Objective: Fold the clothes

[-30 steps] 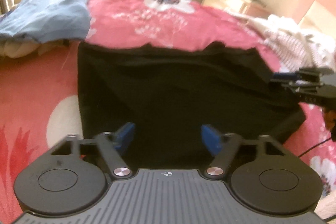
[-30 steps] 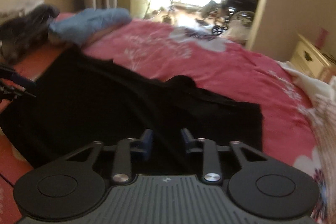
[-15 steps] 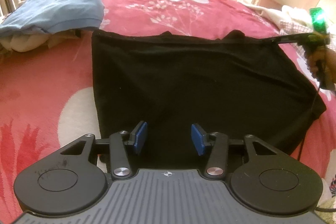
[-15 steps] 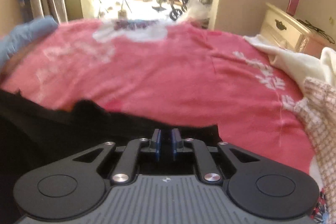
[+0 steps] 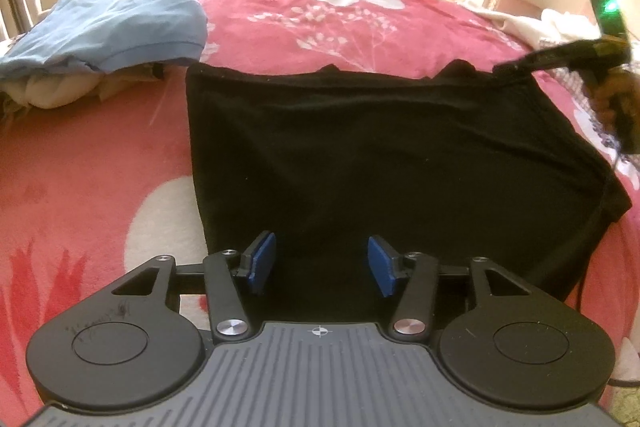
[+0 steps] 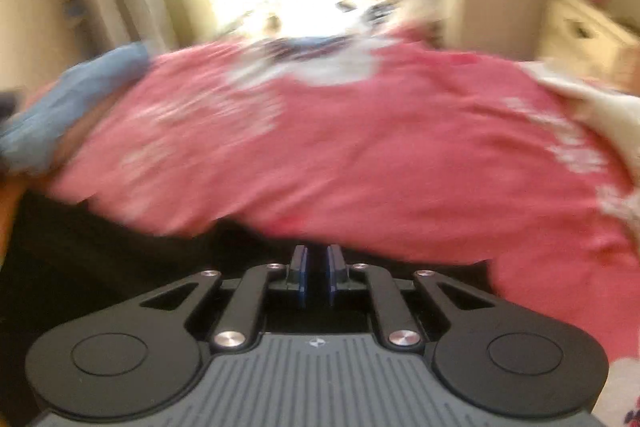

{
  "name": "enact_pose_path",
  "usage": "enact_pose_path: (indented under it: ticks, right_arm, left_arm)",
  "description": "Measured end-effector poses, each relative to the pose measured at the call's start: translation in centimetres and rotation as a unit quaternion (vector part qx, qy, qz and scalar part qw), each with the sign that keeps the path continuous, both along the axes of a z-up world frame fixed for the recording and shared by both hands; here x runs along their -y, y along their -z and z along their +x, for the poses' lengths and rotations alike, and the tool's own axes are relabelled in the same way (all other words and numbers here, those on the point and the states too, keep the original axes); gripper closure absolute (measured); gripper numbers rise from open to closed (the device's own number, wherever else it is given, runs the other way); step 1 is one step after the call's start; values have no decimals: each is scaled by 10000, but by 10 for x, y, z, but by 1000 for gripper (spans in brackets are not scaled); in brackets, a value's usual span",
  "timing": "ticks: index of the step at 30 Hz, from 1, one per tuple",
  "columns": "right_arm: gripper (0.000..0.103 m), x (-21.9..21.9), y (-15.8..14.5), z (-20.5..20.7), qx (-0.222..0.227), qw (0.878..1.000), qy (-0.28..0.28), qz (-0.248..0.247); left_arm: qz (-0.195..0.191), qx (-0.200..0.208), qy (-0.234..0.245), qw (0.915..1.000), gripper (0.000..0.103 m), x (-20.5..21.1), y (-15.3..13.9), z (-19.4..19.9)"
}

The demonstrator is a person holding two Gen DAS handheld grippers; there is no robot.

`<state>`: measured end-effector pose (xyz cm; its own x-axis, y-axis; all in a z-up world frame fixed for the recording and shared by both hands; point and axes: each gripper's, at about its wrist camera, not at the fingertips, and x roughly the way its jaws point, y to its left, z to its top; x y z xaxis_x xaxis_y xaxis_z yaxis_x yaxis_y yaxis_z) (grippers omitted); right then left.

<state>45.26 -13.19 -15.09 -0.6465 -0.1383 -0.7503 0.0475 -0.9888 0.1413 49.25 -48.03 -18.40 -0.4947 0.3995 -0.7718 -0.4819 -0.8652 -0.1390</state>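
On the left side of the bed (image 5: 100, 163), a blue garment (image 5: 120, 23) is seen lying in a loose heap over pale cloth. Just beside it, in the middle, a black garment (image 5: 380, 155) is spread flat on the pink flowered cover, its near edge under the left claw (image 5: 318, 265). That claw is released, with the blue pads held wide apart over the cloth and nothing gripped. At the far right corner, the right claw (image 5: 516, 65) is seen pinching the garment's top edge; in its own blurred view the pads are nearly closed with dark cloth at them. A hand (image 5: 612, 99) is seen on its handle.

The step in hand is judged to be a fold of the black garment, with one corner taken. Whether earlier folds were made cannot be told. A matching grip by the left claw on the near edge is judged to be called for, with the cloth kept taut.
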Motion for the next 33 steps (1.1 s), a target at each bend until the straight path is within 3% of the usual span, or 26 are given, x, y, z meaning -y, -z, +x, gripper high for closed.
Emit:
enact_pose_path:
  ticks: [7,9,13,15,18,19,21,22,24,26,29,33]
  right_arm:
    - [98,-1,-9,28,68,9992,-34,-390]
    - [89,-1,-11,36,87,9987,-43,-501]
    - [89,-1,-16,52,126,9973,-63,-723]
    - [89,-1,-13,79,309,9919,-632,-1055]
    - [90,6,6,121,558,9920,-1029,-476]
    - [90,5,16,128,730,9935,-854,-169]
    - [97,-19,20,137,695,9972,18,-266]
    - [96,-32,21,141,656,9961,478,-349]
    - [91,-35,4,151,293,9957,848,-206]
    - [91,-18,-9,157,108,9990,352,-259]
    - [91,28,-11,169,85,9945,-1005,-298]
    - [93,44,22,186,735,9846,-1445,663]
  left_arm:
    - [-16,-5,21,10000,50,1,2,0]
    - [-4,-50,24,10000,49,2,-1,1]
    - [44,-221,-37,9997,47,8,-8,3]
    - [37,-238,-77,9997,47,11,-7,3]
    - [-49,-192,-153,9997,47,15,-3,-1]
    - [-42,-175,-188,9997,47,17,-2,-2]
    - [-6,-168,-259,9995,47,20,-4,-3]
    - [9,-181,-278,9994,47,22,-7,-3]
    - [75,-286,-161,9994,47,22,-15,1]
    - [168,-359,223,9990,47,18,-22,11]
    - [254,-106,1101,9935,47,4,-22,31]
    - [-211,325,1975,9795,47,-7,-1,61]
